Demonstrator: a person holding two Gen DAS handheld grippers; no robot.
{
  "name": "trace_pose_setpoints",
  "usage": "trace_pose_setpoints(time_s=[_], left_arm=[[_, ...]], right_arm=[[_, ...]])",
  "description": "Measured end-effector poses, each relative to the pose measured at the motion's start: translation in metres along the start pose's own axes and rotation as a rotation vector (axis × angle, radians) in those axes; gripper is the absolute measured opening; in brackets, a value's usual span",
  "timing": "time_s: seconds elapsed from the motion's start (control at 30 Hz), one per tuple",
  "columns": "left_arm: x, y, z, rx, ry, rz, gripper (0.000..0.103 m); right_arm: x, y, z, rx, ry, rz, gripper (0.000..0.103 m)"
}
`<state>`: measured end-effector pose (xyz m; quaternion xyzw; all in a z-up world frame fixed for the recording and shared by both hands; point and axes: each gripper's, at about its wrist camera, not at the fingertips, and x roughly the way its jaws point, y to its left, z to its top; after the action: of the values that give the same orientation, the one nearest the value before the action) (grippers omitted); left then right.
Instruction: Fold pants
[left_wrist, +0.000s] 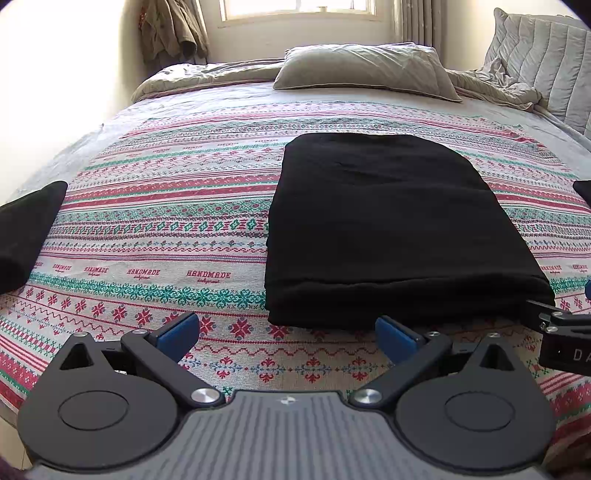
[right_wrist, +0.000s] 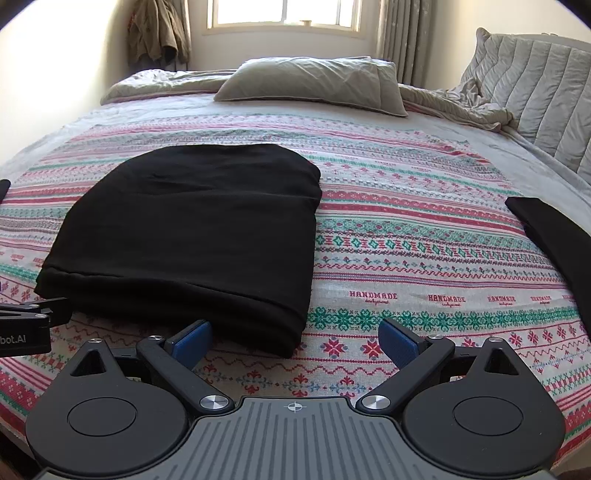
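Note:
Black pants (left_wrist: 388, 229) lie folded in a flat thick rectangle on the patterned bedspread (left_wrist: 166, 221); they also show in the right wrist view (right_wrist: 192, 229). My left gripper (left_wrist: 288, 334) is open and empty, just short of the pants' near edge, toward its left corner. My right gripper (right_wrist: 295, 341) is open and empty at the pants' near right corner, its left blue pad (right_wrist: 192, 341) close to the fold. Part of each gripper shows at the edge of the other's view.
Another folded black garment (left_wrist: 26, 236) lies at the bed's left edge, and one (right_wrist: 554, 243) at the right edge. A grey pillow (left_wrist: 362, 70) and a rumpled blanket (left_wrist: 491, 86) lie at the far end. A padded headboard (right_wrist: 535, 96) stands at the right.

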<state>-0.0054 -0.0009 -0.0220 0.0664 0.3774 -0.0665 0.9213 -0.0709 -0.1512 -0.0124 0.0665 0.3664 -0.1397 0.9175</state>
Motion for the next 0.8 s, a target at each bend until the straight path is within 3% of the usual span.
trace_pose_setpoints(time_s=[0.8], left_arm=[[0.0033,0.0009,-0.0007,0.012,0.004,-0.004,0.103]], right_arm=[[0.0024,0.0031,-0.0031,-0.013,0.009,-0.005,0.098]])
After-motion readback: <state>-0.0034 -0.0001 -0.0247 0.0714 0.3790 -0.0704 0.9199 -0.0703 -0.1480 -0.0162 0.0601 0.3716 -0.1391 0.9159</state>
